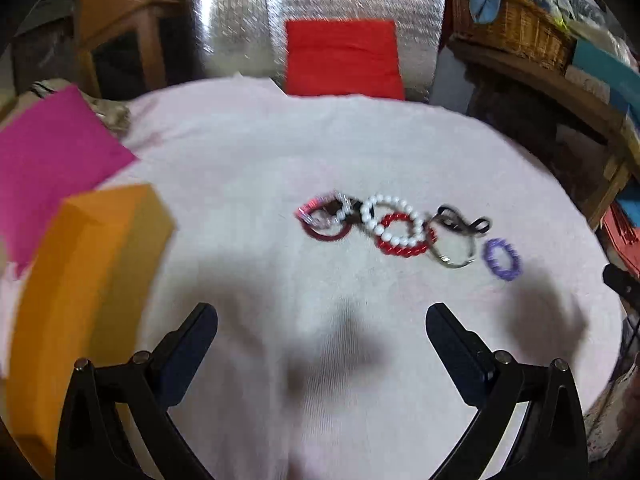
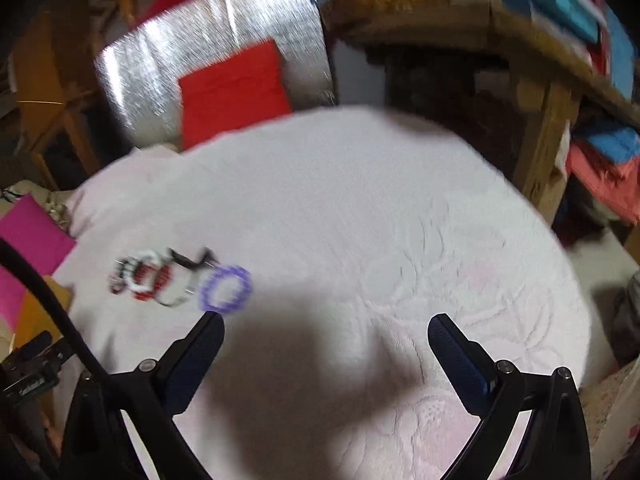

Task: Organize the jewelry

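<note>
1. The left claw (image 1: 322,316) is spread wide and holds nothing; it hangs above the pale pink cloth (image 1: 248,152) that covers the worktop.
2. The right claw (image 2: 326,326) is likewise spread wide and empty, above the same cloth.
3. The jewelry lies in a loose row on the cloth, ahead of the left claw:
   - a dark red bangle (image 1: 326,232) at the left end, with a blurred silver-and-pink piece across it;
   - a white bead bracelet (image 1: 392,220) overlapping a red bead bracelet (image 1: 404,240);
   - a thin dark bangle with a black bow (image 1: 460,240);
   - a purple bracelet (image 1: 503,259) at the right end, just apart from the rest.
4. In the right wrist view the purple bracelet lies just beyond the tip of the claw's left finger (image 2: 200,356).
5. An orange box (image 1: 80,280) stands at the left edge of the cloth, with a magenta sheet (image 1: 52,152) behind it.
6. A red sheet (image 1: 344,56) leans against a silver foil panel (image 1: 236,20) beyond the worktop.
</note>
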Action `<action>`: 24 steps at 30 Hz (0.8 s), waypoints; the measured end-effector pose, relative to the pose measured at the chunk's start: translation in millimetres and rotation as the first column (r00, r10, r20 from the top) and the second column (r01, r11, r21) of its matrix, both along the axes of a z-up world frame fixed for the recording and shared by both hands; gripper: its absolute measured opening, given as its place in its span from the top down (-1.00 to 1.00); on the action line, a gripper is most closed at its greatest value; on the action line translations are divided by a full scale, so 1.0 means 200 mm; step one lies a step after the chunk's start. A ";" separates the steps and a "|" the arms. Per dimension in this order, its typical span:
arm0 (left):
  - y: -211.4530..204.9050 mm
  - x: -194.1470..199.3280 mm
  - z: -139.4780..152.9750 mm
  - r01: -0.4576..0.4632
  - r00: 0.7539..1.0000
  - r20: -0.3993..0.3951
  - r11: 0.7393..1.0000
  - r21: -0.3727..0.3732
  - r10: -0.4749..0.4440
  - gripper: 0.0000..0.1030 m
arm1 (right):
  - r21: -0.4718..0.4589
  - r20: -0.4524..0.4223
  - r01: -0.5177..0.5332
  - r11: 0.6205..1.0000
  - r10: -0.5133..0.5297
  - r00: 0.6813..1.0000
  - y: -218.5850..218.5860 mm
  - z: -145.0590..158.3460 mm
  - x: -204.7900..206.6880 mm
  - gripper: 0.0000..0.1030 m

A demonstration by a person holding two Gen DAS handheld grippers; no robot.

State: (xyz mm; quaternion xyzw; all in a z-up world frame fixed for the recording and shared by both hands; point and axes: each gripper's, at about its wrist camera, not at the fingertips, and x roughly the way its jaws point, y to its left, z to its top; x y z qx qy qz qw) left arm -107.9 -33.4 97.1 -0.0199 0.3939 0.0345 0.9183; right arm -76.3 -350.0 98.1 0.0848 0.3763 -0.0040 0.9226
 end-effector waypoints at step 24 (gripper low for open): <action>0.08 -0.72 0.78 -0.239 0.932 0.298 0.967 0.085 0.204 -1.00 | 0.000 0.110 -0.179 0.984 0.177 0.978 0.39 0.54 -0.63 -1.00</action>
